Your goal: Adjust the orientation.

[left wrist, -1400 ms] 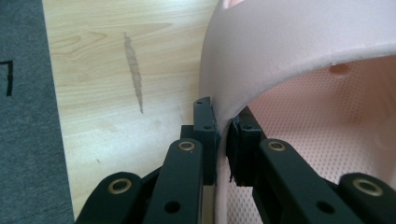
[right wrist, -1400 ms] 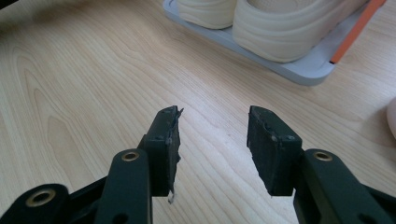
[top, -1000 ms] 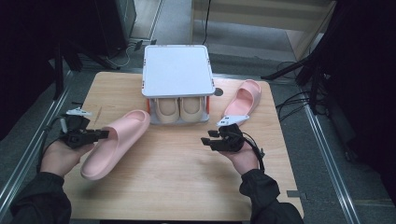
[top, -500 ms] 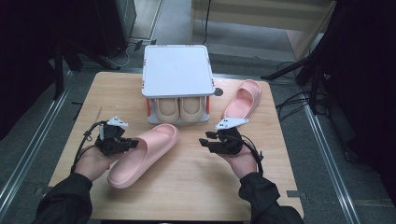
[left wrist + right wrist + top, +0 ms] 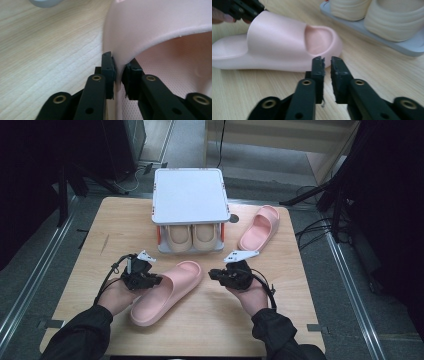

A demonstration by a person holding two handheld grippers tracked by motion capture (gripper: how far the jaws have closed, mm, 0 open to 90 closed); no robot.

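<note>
A pink slipper (image 5: 170, 292) lies slantwise on the wooden table in front of the shoe rack, toe toward the rack. My left gripper (image 5: 157, 280) grips the left edge of its strap. In the left gripper view the strap wall (image 5: 150, 30) stands between the pads of that gripper (image 5: 119, 72); the jaws have just been opening a little, and the pads still touch it. My right gripper (image 5: 212, 274) hovers just right of the slipper's toe (image 5: 279, 45). Its jaws (image 5: 327, 65) have just been closing and stand nearly together with nothing between them.
A second pink slipper (image 5: 259, 227) lies at the back right of the table. The white-topped shoe rack (image 5: 189, 195) stands at the back centre with a beige pair (image 5: 192, 237) on its lower shelf (image 5: 412, 50). The table edge runs close behind both forearms.
My left hand has carried the pink slipper rightward from the left side to the table's middle and lowered it. The right gripper's jaws have closed; that hand has stayed in place.
</note>
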